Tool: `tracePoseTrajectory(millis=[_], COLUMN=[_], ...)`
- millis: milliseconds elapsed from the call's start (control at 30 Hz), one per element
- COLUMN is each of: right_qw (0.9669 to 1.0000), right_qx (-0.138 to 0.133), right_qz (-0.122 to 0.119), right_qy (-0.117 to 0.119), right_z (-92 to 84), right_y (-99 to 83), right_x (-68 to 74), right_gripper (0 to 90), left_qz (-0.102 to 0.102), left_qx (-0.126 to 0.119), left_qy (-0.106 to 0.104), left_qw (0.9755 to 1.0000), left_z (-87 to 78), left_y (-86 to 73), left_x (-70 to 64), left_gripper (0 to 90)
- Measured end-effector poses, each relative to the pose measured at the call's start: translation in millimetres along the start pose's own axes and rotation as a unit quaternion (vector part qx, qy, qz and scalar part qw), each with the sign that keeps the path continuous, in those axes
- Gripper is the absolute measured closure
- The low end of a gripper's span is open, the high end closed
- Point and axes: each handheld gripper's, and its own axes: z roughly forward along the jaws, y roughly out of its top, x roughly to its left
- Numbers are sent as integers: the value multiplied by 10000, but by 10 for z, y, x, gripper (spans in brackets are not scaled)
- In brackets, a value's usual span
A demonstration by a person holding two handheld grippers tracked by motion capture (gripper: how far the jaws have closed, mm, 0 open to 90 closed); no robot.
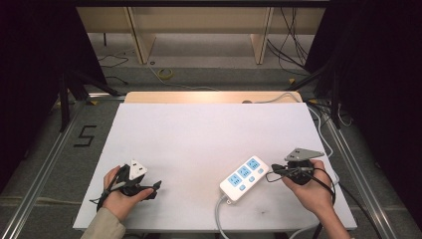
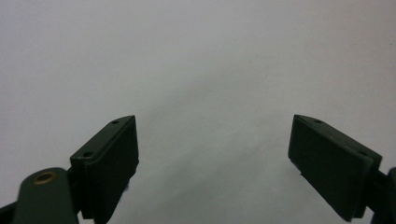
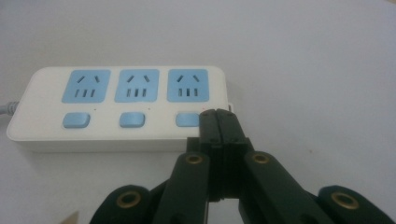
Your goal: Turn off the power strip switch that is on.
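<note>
A white power strip (image 1: pixel 245 179) with three blue sockets and three blue switches lies at the front right of the white table top (image 1: pixel 199 139); its grey cord (image 1: pixel 219 219) runs off the front edge. My right gripper (image 1: pixel 273 169) is shut with nothing between its jaws, and its tips sit at the strip's right end. In the right gripper view the closed tips (image 3: pixel 217 113) overlap the rightmost blue switch (image 3: pixel 187 120) of the power strip (image 3: pixel 121 107); whether they touch it I cannot tell. My left gripper (image 1: pixel 155 189) rests open at the front left, its jaws wide apart (image 2: pixel 212 140) over bare table.
A wooden board (image 1: pixel 209 97) edges the table's far side, with a grey cable (image 1: pixel 278 97) running along it. Metal rails (image 1: pixel 45 164) flank the table on both sides. Loose cables (image 1: pixel 293 45) lie on the floor beyond. A black "5" mark (image 1: pixel 85 135) is on the floor at left.
</note>
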Motion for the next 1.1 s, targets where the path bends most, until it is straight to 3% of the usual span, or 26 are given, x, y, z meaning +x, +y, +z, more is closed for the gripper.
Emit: tracePoseTrajectory(millis=[1100], right_qw=[9992], right_qx=[398], right_qz=[13], right_qy=[75], right_z=[111], right_y=[208], right_x=[34], right_gripper=[900], left_qz=[80], left_qx=[23], left_qy=[-30], left_qw=[10000], left_z=[4], left_y=[13], left_x=[-33], left_gripper=[158])
